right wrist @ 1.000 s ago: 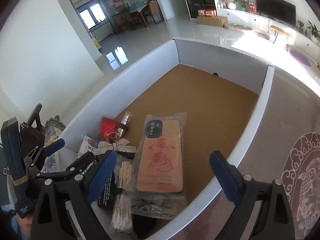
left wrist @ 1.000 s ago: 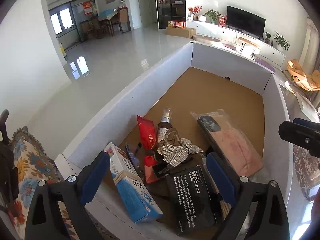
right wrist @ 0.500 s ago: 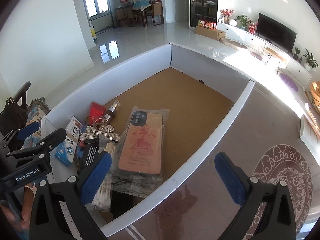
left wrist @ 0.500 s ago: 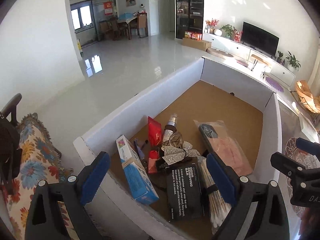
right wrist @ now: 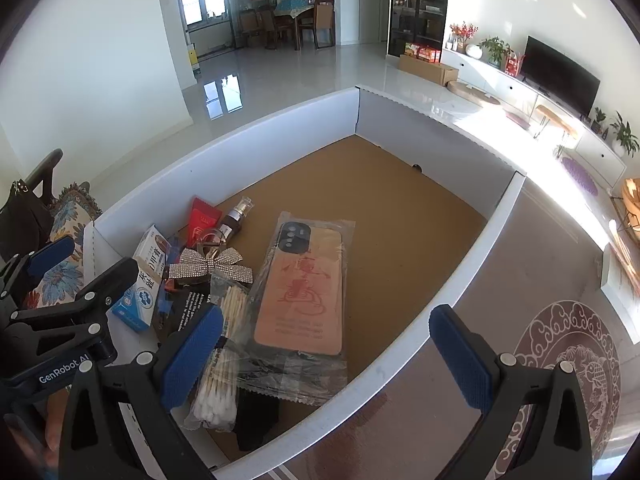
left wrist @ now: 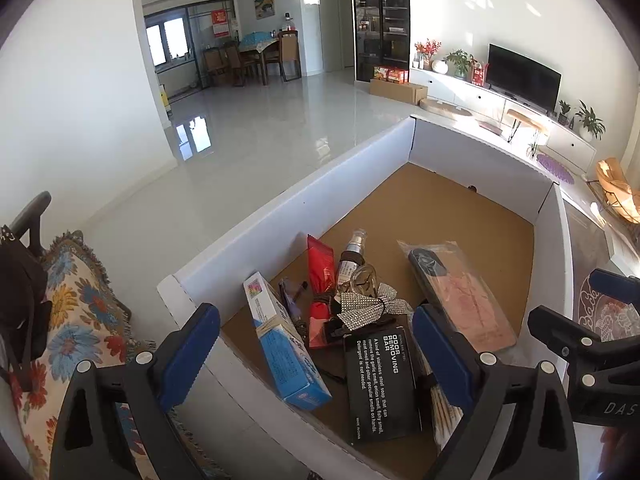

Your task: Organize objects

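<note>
Left wrist view shows my left gripper (left wrist: 316,354) spread wide, holding nothing, above the near end of a white box (left wrist: 288,216). My right gripper (right wrist: 326,354) is spread wide too, with nothing in it, over the near right wall of the box.

All the small things sit in the near left part of the box. A blue carton (left wrist: 282,344) leans by the left wall. Right of it lies a black card (left wrist: 380,384) with white words. A sparkly bow (left wrist: 370,308) rests at the far end of the card. Past the bow are a red packet (left wrist: 320,266) and a little brown bottle (left wrist: 352,254), lying side by side. A bag of cotton swabs (right wrist: 222,356) lies just right of the card. A phone case (right wrist: 302,292) in a clear bag lies right of the swabs, touching them.

The far half of the box floor is bare brown board. A flowered cushion (left wrist: 76,320) sits to the left, outside the box.
</note>
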{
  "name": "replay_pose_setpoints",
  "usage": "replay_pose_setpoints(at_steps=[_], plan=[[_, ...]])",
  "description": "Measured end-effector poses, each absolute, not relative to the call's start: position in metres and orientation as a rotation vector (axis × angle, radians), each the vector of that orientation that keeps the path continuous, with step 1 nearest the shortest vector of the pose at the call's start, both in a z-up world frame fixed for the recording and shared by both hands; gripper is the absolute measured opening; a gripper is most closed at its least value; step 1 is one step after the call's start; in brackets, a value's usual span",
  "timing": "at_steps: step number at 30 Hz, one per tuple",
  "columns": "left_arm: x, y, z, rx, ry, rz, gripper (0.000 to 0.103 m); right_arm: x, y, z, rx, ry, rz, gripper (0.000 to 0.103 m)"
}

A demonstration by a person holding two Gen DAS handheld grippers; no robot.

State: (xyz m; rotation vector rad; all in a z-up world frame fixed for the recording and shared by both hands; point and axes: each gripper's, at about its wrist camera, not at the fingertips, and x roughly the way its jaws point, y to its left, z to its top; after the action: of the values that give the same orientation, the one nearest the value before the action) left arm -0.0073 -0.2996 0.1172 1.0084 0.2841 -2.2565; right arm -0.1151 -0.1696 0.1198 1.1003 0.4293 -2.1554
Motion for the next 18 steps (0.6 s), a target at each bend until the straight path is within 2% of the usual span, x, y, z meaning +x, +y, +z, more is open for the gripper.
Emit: replay_pose_setpoints(at_steps=[18], plan=[[-0.0056,-0.3001,0.1153,0.992,0.295,-2.261,0.098,-0.1049,-0.1781,0.122,1.043,0.494,-2.173,0.103]])
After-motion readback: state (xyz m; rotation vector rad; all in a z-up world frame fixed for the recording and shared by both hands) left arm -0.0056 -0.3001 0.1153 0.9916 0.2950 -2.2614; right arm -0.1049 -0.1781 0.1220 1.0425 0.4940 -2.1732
